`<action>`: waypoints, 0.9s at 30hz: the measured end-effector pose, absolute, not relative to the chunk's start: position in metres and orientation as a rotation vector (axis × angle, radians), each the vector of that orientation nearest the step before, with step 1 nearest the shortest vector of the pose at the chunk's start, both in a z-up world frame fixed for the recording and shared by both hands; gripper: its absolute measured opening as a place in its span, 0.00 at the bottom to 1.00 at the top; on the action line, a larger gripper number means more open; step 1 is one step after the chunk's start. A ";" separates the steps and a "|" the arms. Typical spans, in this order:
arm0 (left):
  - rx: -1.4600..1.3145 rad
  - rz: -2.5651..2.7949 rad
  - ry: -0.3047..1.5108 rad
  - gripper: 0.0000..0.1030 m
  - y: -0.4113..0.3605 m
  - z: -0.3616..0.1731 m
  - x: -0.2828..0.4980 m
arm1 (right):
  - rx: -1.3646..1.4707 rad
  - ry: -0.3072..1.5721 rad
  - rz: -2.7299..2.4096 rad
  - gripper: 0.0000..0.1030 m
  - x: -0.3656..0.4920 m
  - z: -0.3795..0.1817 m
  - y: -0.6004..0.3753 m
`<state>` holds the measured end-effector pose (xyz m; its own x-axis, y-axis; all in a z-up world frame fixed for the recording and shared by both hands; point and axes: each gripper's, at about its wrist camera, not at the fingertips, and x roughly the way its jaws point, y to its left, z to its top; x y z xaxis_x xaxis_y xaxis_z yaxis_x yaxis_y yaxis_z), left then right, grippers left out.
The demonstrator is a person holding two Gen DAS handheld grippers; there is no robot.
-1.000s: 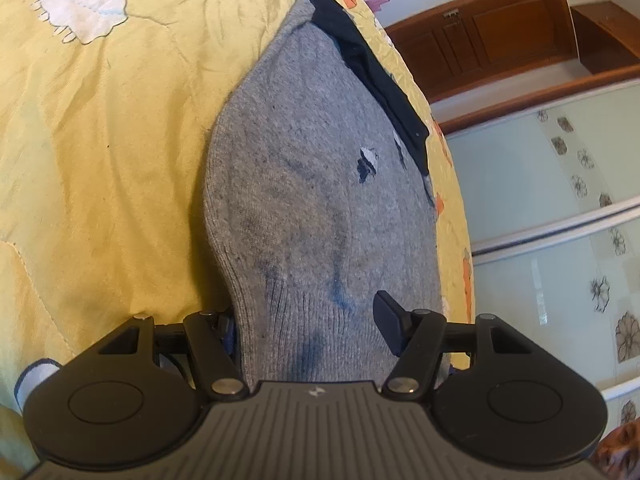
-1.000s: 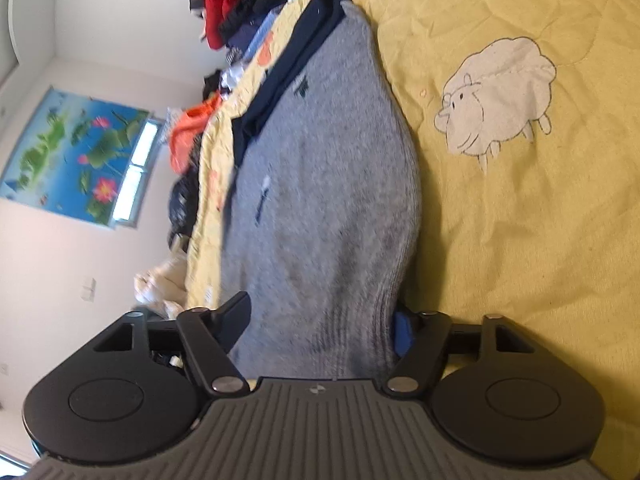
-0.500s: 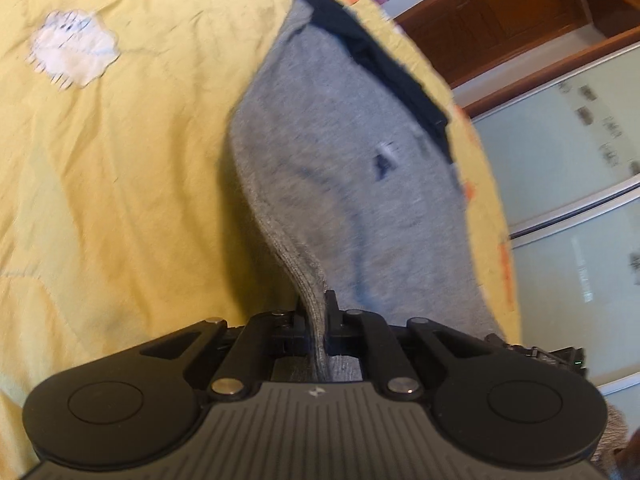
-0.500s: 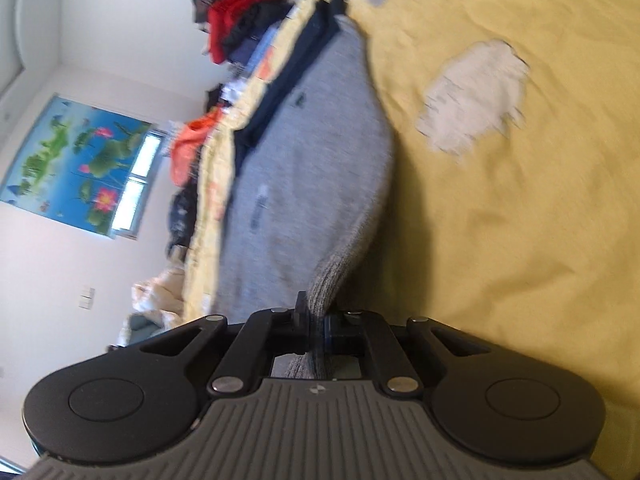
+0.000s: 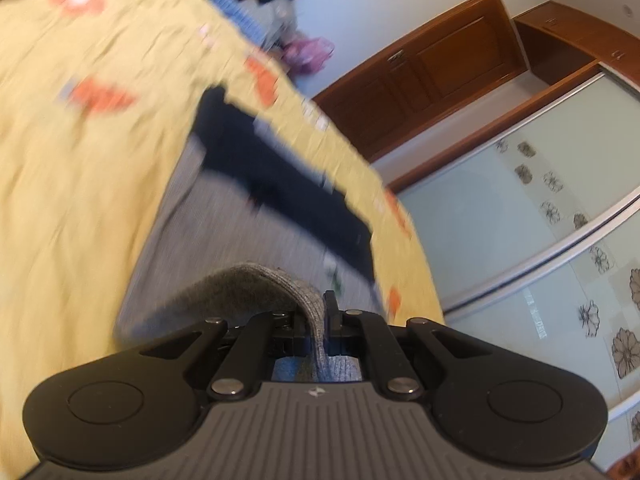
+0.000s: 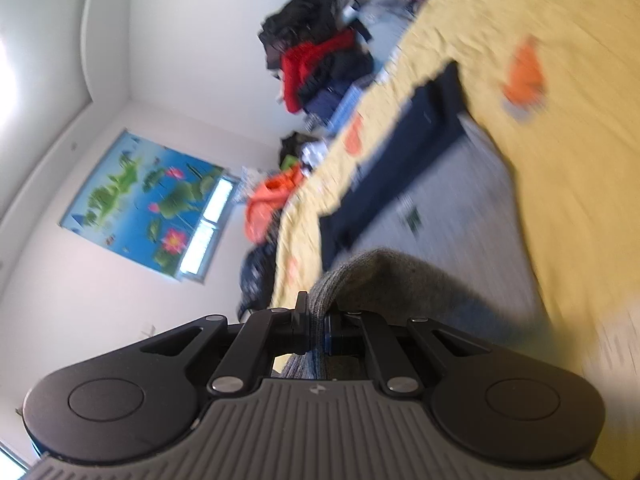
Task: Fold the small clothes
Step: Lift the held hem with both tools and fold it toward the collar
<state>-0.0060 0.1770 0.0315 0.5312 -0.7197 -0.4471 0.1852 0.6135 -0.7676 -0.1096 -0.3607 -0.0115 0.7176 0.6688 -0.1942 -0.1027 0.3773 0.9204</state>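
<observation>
Motion smear everywhere: the yellow bedspread point(image 5: 80, 184) is streaked, its orange prints point(image 5: 98, 96) too blurred to make out. The grey sweater point(image 5: 240, 224) has gone soft too, and the small mark near its dark collar point(image 5: 280, 188) can't be read. Both gripper bodies run off the bottom edge. The fingertips of the left gripper point(image 5: 318, 316) and the right gripper point(image 6: 316, 320) are buried in knit. The clothes pile point(image 6: 320, 56) is a jumble.

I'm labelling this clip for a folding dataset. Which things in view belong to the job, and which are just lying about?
Part of the job:
- grey knit garment, hem pinched and lifted
- left gripper
- right gripper
- yellow bedspread, the folding surface

Lying about:
- clothes pile
- orange garment
- lotus poster
- wooden cabinet
</observation>
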 end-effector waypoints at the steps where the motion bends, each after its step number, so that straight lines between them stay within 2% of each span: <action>1: -0.721 -0.602 0.827 0.05 0.174 0.036 0.009 | 1.095 0.592 0.537 0.15 -0.094 -0.008 -0.364; 9: -0.697 -0.558 0.746 0.05 0.152 0.055 0.145 | 1.211 0.507 0.496 0.14 0.038 -0.010 -0.400; 16: -0.716 -0.435 0.804 0.05 0.140 0.012 0.253 | 1.344 0.523 0.375 0.15 0.133 -0.058 -0.431; 20: -0.715 -0.381 0.862 0.05 0.132 -0.022 0.286 | 1.339 0.589 0.293 0.15 0.169 -0.087 -0.433; 25: -0.707 -0.378 0.853 0.05 0.128 -0.031 0.302 | 1.346 0.601 0.263 0.15 0.187 -0.106 -0.431; 27: -0.705 -0.364 0.875 0.05 0.129 -0.033 0.307 | 1.363 0.600 0.245 0.25 0.191 -0.111 -0.430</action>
